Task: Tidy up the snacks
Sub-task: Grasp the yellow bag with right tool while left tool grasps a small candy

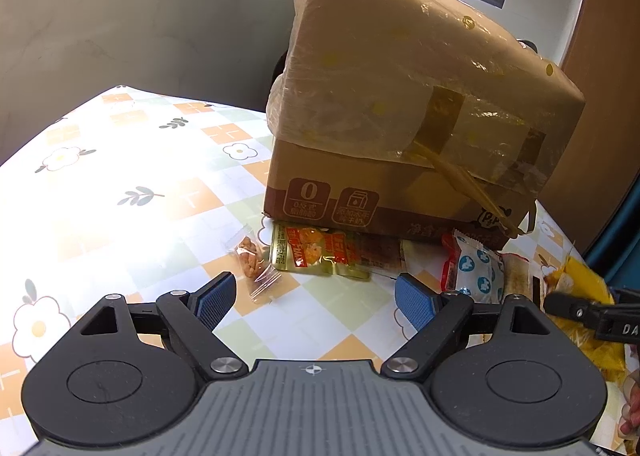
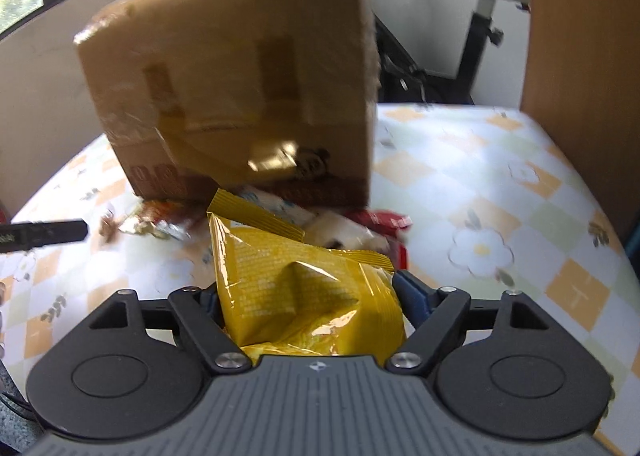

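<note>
My left gripper (image 1: 314,298) is open and empty, low over the tablecloth. Just ahead lie a clear packet of orange snacks (image 1: 253,258), a gold and orange sachet (image 1: 316,254) and a white packet with blue prints (image 1: 478,270), all at the foot of a taped cardboard box (image 1: 400,144). My right gripper (image 2: 308,296) is shut on a yellow snack bag (image 2: 296,288), held above the table in front of the same box (image 2: 240,84). The yellow bag and the right gripper's finger (image 1: 576,310) show at the right edge of the left wrist view.
The table carries a floral checked cloth (image 1: 120,184). More packets, white (image 2: 344,232) and red (image 2: 384,220), lie by the box base. A brown board (image 2: 580,56) stands at the right. An exercise bike (image 2: 460,36) stands behind the table.
</note>
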The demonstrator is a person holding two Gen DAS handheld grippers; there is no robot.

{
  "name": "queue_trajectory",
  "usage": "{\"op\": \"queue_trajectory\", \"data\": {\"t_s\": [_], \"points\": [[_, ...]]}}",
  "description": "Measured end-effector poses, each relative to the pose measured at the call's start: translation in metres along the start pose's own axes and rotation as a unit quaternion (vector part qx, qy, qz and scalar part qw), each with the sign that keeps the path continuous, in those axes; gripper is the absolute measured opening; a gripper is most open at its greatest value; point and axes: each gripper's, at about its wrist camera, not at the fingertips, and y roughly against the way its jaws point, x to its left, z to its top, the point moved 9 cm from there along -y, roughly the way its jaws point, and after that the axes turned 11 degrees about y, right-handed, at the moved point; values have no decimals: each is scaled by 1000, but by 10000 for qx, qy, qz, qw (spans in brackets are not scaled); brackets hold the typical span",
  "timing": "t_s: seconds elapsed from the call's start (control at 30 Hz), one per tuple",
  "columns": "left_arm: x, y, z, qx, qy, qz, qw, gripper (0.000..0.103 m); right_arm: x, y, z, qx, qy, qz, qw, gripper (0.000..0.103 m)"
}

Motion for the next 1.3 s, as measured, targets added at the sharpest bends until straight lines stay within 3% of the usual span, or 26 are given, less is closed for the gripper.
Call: {"op": "queue_trajectory", "data": {"t_s": [0.3, 0.47, 0.67, 0.83, 1.03, 1.17, 1.3], "points": [[4, 1, -2, 51, 42, 50, 10000, 88, 31, -12, 22, -311, 277, 184, 9990, 82], [7, 2, -2, 46, 56, 85, 9999, 88, 47, -24, 26, -380, 618, 56, 9973, 82], [10, 0, -3, 72, 100, 127, 9998, 88, 59, -31, 23, -367, 1035, 31, 9939, 94], [6, -4, -5, 113, 65, 108, 9999, 88, 60, -18, 24, -548, 916, 184, 9941, 99], [8, -8, -8, 161, 101, 118, 9998, 88, 53, -12, 17, -399, 558, 270, 9973, 99], [11, -13, -10, 215, 140, 148, 9996, 88, 47, -16, 15, -288, 263, 281, 9988, 98], [22, -20, -8, 286, 318, 248, 9988, 88, 48, -16, 14, -364, 284, 311, 9984, 90]]}}
